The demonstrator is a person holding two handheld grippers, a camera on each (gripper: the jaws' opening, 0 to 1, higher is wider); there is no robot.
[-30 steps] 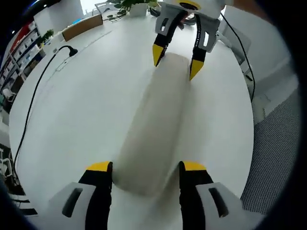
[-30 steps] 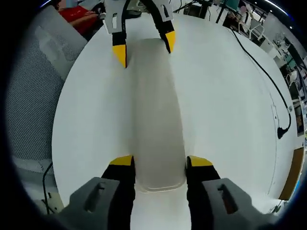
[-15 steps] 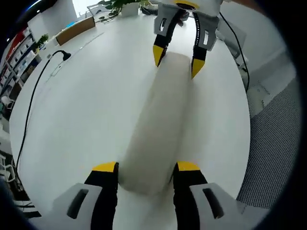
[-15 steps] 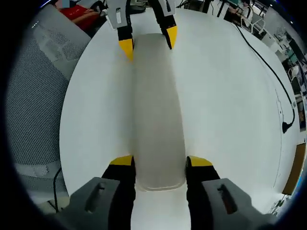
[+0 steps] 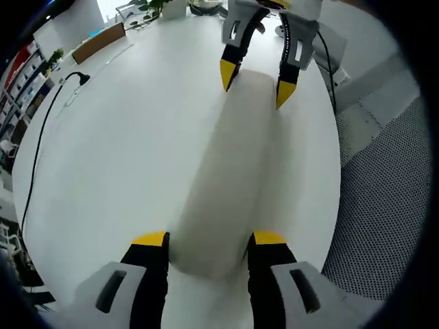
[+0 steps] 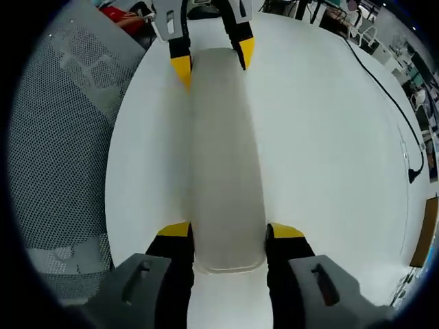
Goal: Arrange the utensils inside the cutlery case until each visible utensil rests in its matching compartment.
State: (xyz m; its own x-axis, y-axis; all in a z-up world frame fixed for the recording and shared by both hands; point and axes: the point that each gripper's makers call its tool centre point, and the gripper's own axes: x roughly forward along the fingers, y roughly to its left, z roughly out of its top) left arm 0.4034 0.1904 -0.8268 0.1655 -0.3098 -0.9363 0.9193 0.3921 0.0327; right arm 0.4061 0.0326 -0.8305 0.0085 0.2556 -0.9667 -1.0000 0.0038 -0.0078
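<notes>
A long, off-white cutlery case (image 5: 226,171) with its lid closed runs between my two grippers, and whatever it holds is hidden. My left gripper (image 5: 209,240) is shut on the case's near end, its yellow-tipped jaws pressed to both sides. In the left gripper view, the right gripper (image 5: 256,82) clamps the far end. In the right gripper view the case (image 6: 225,157) stretches away from my right gripper (image 6: 230,231), which is shut on it. The left gripper (image 6: 213,60) grips the opposite end at the top.
The case is over a round white table (image 5: 116,151) (image 6: 329,157), close to its edge. A grey mesh chair back (image 5: 384,205) (image 6: 62,157) stands just past that edge. A black cable (image 5: 41,130) (image 6: 391,103) trails across the far side of the table.
The left gripper's jaws narrowed onto the case's end. Both grippers and the case have shifted together toward the table edge, and more of the mesh chair shows.
</notes>
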